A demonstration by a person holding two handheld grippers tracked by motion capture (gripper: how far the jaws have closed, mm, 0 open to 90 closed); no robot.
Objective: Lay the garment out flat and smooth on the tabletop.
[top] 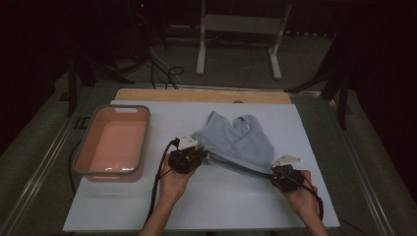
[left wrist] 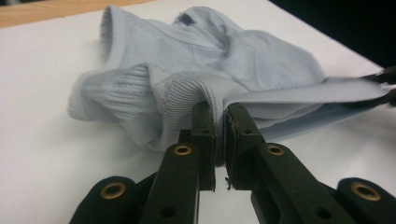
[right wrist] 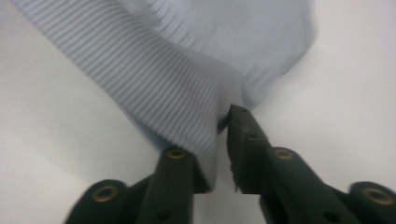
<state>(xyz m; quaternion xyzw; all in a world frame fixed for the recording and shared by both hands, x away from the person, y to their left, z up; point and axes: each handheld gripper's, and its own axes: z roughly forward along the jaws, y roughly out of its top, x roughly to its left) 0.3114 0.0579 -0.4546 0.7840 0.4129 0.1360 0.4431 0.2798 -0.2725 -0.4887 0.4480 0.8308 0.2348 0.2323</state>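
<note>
Both pairs of jaws are clamped on cloth: in the left gripper view the left gripper [left wrist: 220, 122] pinches the ribbed hem of the pale blue knitted sleeveless garment [left wrist: 205, 79] between its black pads, and in the right gripper view the right gripper [right wrist: 219, 135] has the same ribbed band folded over one jaw and nipped against the other. We see no gap at either pair beyond the fabric's own thickness.

Nearest us in the high view, our two hands hold the grippers low over the white sheet covering the tabletop [top: 221, 196], towards its near edge, the left gripper [top: 189, 156] near the middle and the right gripper [top: 282, 174] towards the near right corner. Between them the hem runs taut as a straight line, while the body of the garment [top: 233, 137] lies bunched behind it, towards the far edge.

We judge the step to be spreading or straightening it. To do that well, we keep both grips firm, draw the hands apart evenly, and lift slightly so the crumpled part slides flat rather than dragging.

Farther left, the pink plastic tub with a grey rim [top: 113, 142] sits by the left edge, well apart.
</note>
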